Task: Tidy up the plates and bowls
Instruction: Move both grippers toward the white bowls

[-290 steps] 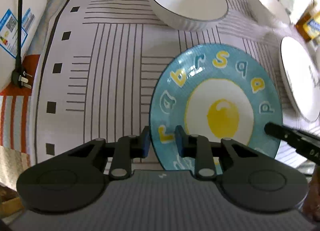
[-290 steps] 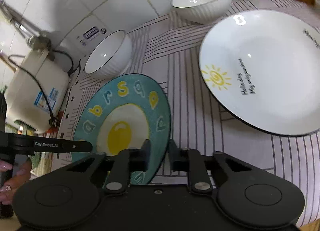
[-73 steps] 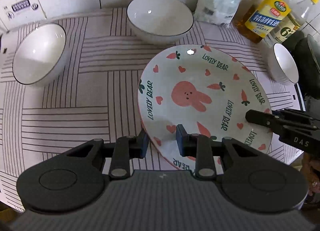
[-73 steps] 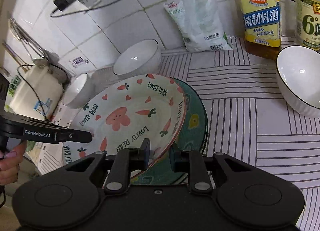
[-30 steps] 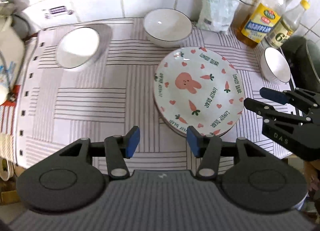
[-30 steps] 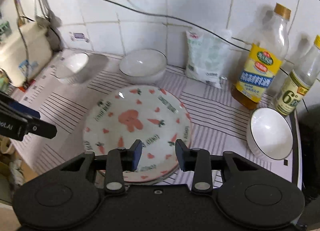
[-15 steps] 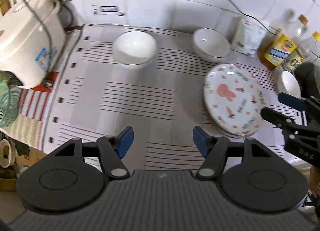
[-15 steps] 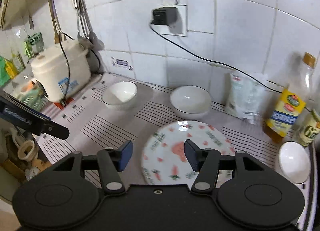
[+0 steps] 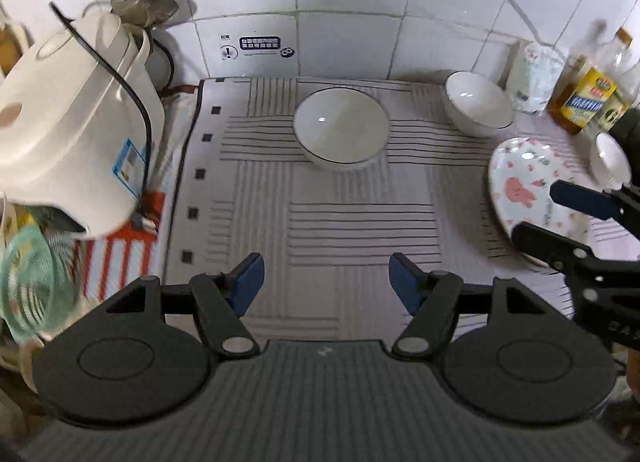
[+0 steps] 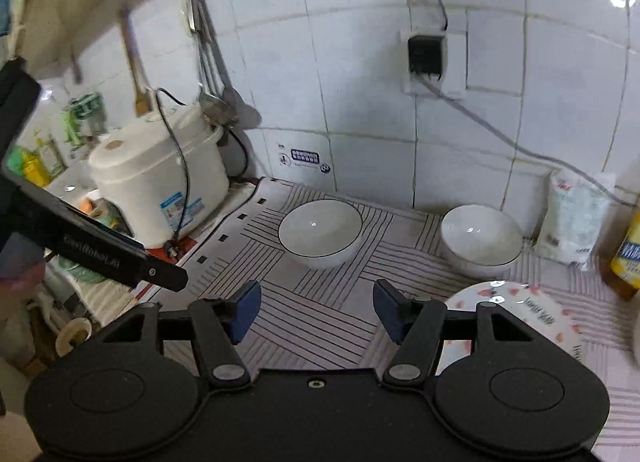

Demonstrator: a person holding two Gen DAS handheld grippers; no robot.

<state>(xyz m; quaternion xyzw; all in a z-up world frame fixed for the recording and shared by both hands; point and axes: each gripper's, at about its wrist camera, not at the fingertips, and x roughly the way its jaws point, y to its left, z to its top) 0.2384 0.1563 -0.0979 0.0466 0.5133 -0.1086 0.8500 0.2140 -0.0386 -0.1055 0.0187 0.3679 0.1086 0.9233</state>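
The rabbit plate (image 9: 528, 190) (image 10: 516, 314) tops a stack of plates at the right of the striped mat (image 9: 340, 230). A wide white bowl (image 9: 341, 127) (image 10: 320, 231) stands mid-back, a second white bowl (image 9: 478, 103) (image 10: 482, 239) to its right, and a small bowl (image 9: 610, 160) at the far right. My left gripper (image 9: 326, 282) hangs over bare mat in front of the wide bowl, jaws opening, nothing between them. My right gripper (image 10: 314, 308) is also opening and empty, left of the plate stack; the left wrist view shows it too, as the right gripper (image 9: 560, 214) over the plates.
A white rice cooker (image 9: 68, 134) (image 10: 160, 174) with its cord stands at the left edge. A white bag (image 10: 572, 218) and oil bottles (image 9: 584, 98) line the back right by the tiled wall. Utensils (image 10: 208, 62) hang on the wall.
Both grippers have let go of the rabbit plate, opened wider, and pulled back and to the left. The plate stack now lies at the right, and the rice cooker has come into view.
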